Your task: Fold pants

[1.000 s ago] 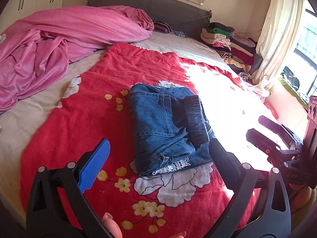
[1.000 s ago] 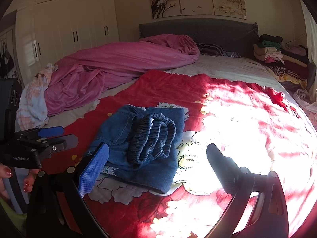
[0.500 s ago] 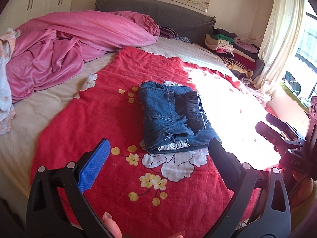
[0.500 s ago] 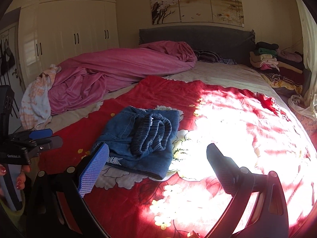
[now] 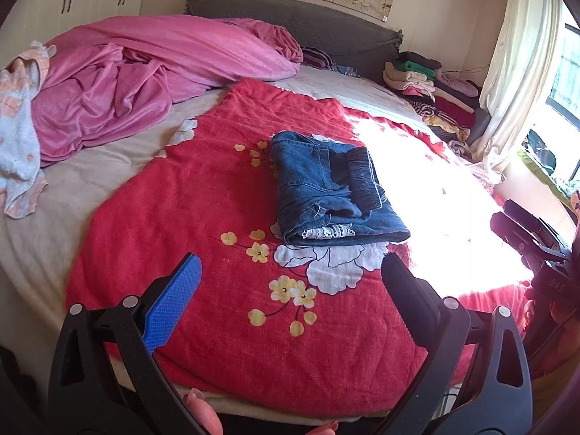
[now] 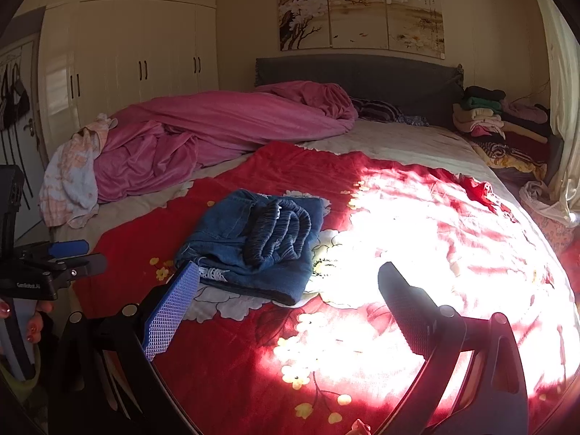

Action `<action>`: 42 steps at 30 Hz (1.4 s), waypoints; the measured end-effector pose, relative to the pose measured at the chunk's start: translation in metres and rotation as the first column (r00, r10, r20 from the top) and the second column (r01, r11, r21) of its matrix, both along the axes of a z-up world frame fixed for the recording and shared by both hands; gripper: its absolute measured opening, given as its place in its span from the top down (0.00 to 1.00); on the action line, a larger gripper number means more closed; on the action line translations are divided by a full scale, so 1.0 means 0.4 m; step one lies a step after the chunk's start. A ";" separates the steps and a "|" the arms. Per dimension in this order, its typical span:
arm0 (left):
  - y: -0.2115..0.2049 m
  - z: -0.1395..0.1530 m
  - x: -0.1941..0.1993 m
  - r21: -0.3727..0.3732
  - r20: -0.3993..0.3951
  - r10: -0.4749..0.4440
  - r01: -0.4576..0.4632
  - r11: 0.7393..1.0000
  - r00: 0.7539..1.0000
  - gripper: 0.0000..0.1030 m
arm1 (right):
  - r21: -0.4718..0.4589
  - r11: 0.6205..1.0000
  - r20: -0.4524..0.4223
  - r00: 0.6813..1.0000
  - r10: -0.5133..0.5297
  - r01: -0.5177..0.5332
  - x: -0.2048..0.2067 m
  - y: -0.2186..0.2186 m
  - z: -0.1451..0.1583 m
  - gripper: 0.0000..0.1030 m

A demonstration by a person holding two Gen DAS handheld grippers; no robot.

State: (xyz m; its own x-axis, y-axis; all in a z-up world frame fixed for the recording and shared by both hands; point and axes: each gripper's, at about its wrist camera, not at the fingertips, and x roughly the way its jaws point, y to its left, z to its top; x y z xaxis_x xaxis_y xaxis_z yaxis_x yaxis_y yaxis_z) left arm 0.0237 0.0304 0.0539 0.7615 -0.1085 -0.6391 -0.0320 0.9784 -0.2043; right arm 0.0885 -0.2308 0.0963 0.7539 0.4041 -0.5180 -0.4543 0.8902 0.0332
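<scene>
The blue denim pants (image 5: pixel 330 192) lie folded into a compact bundle on the red flowered blanket (image 5: pixel 203 217), waistband on top. They also show in the right wrist view (image 6: pixel 253 243). My left gripper (image 5: pixel 290 264) is open and empty, held back near the bed's front edge, well short of the pants. My right gripper (image 6: pixel 288 273) is open and empty, also back from the pants. Each gripper shows in the other's view: the right gripper (image 5: pixel 525 232) at far right, the left gripper (image 6: pixel 69 257) at far left.
A crumpled pink duvet (image 5: pixel 145 72) fills the bed's left and back. A pale towel (image 5: pixel 18 137) lies at far left. Stacked folded clothes (image 5: pixel 427 76) sit at the back right by the curtain (image 5: pixel 514 54). Bright sunlight washes out the blanket's right side (image 6: pixel 417 235).
Both grippers have pulled back and away from the folded pants, which now look smaller and farther. The pants have not moved.
</scene>
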 end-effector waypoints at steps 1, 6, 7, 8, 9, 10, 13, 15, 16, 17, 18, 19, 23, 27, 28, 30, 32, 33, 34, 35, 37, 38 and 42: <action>0.001 0.001 0.001 -0.001 0.000 -0.001 0.001 1.000 1.000 0.10 | 0.004 1.000 0.000 1.000 0.002 -0.002 -0.007 -0.002 -0.001 0.05; -0.008 -0.002 -0.022 0.006 0.009 -0.005 0.005 1.000 1.000 0.10 | 0.010 1.000 0.006 1.000 -0.004 0.004 -0.038 -0.013 -0.007 0.05; -0.011 -0.002 -0.026 0.010 0.011 -0.005 0.005 1.000 1.000 0.10 | 0.008 1.000 0.005 1.000 -0.006 0.006 -0.044 -0.014 -0.007 0.05; -0.015 -0.004 -0.031 0.014 0.012 -0.004 0.004 1.000 1.000 0.10 | 0.006 1.000 0.005 1.000 -0.007 0.007 -0.046 -0.016 -0.008 0.05; -0.018 -0.007 -0.036 0.018 0.012 -0.002 0.002 1.000 1.000 0.10 | 0.006 1.000 0.004 1.000 -0.011 0.011 -0.050 -0.017 -0.009 0.05; -0.021 -0.009 -0.040 0.017 0.011 -0.001 0.001 1.000 1.000 0.10 | 0.007 1.000 0.001 1.000 -0.013 0.013 -0.054 -0.019 -0.012 0.05; -0.030 -0.019 -0.052 0.017 0.011 -0.003 0.003 1.000 1.000 0.10 | 0.007 1.000 -0.010 1.000 -0.011 0.011 -0.064 -0.021 -0.025 0.05; -0.036 -0.026 -0.056 0.022 0.010 0.000 0.000 1.000 1.000 0.10 | -0.003 1.000 -0.022 1.000 -0.012 0.012 -0.068 -0.019 -0.039 0.05; -0.039 -0.030 -0.059 0.023 0.014 0.004 -0.004 1.000 1.000 0.10 | -0.005 1.000 -0.028 1.000 -0.009 0.009 -0.071 -0.018 -0.046 0.05; -0.042 -0.034 -0.061 0.020 0.013 0.003 -0.003 1.000 1.000 0.10 | -0.008 1.000 -0.034 0.999 -0.008 0.008 -0.073 -0.016 -0.054 0.05; -0.045 -0.040 -0.061 0.016 0.009 0.001 -0.001 1.000 1.000 0.10 | -0.012 1.000 -0.040 0.999 -0.007 0.007 -0.075 -0.015 -0.061 0.05; -0.049 -0.045 -0.062 0.013 0.006 -0.004 0.004 1.000 1.000 0.10 | -0.014 1.000 -0.046 0.999 -0.008 0.007 -0.077 -0.013 -0.069 0.05; -0.058 -0.058 -0.062 0.039 0.008 0.002 -0.002 0.999 1.000 0.10 | -0.024 1.000 -0.052 0.999 -0.014 0.013 -0.085 -0.009 -0.097 0.05; -0.052 -0.074 -0.060 0.022 -0.009 0.005 -0.005 1.000 1.000 0.10 | -0.022 0.999 -0.064 0.998 -0.028 0.027 -0.083 -0.006 -0.118 0.05; -0.051 -0.079 -0.059 0.021 -0.014 0.006 -0.006 1.000 1.000 0.10 | -0.024 0.999 -0.068 0.997 -0.031 0.030 -0.082 -0.004 -0.122 0.05; -0.051 -0.089 -0.057 0.016 -0.025 0.005 -0.005 1.000 1.000 0.10 | -0.047 0.998 -0.049 0.998 -0.031 0.029 -0.086 0.006 -0.128 0.05; -0.053 -0.097 -0.057 0.014 -0.033 0.004 -0.003 1.000 0.999 0.10 | -0.053 0.998 -0.048 0.998 -0.029 0.026 -0.087 0.012 -0.133 0.05; -0.054 -0.101 -0.058 0.015 -0.036 0.004 -0.004 1.000 0.999 0.10 | -0.045 0.999 -0.061 0.998 -0.026 0.023 -0.085 0.013 -0.137 0.05; -0.054 -0.104 -0.058 0.014 -0.039 0.004 -0.004 1.000 0.999 0.10 | -0.040 0.999 -0.077 0.997 -0.023 0.020 -0.081 0.015 -0.142 0.05; -0.055 -0.108 -0.058 0.013 -0.043 0.004 -0.003 1.000 0.999 0.10 | -0.038 0.999 -0.089 0.996 -0.020 0.017 -0.078 0.017 -0.148 0.05; -0.057 -0.113 -0.059 0.017 -0.046 0.005 -0.004 1.000 0.999 0.10 | -0.048 0.999 -0.100 0.995 -0.019 0.015 -0.076 0.021 -0.158 0.05; -0.058 -0.115 -0.059 0.021 -0.049 0.007 -0.006 1.000 0.999 0.10 | -0.053 0.999 -0.102 0.995 -0.018 0.013 -0.078 0.023 -0.162 0.05; -0.057 -0.117 -0.059 0.021 -0.052 0.007 -0.006 1.000 0.999 0.10 | -0.055 0.998 -0.112 0.994 -0.014 0.008 -0.078 0.027 -0.166 0.05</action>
State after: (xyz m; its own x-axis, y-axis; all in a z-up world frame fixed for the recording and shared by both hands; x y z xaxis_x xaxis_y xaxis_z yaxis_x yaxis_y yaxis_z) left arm 0.0002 0.0077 0.0070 0.7276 -0.0900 -0.6800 -0.0486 0.9821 -0.1820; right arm 0.0574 -0.2202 0.0299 0.6939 0.3647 -0.6209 -0.4403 0.8972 0.0349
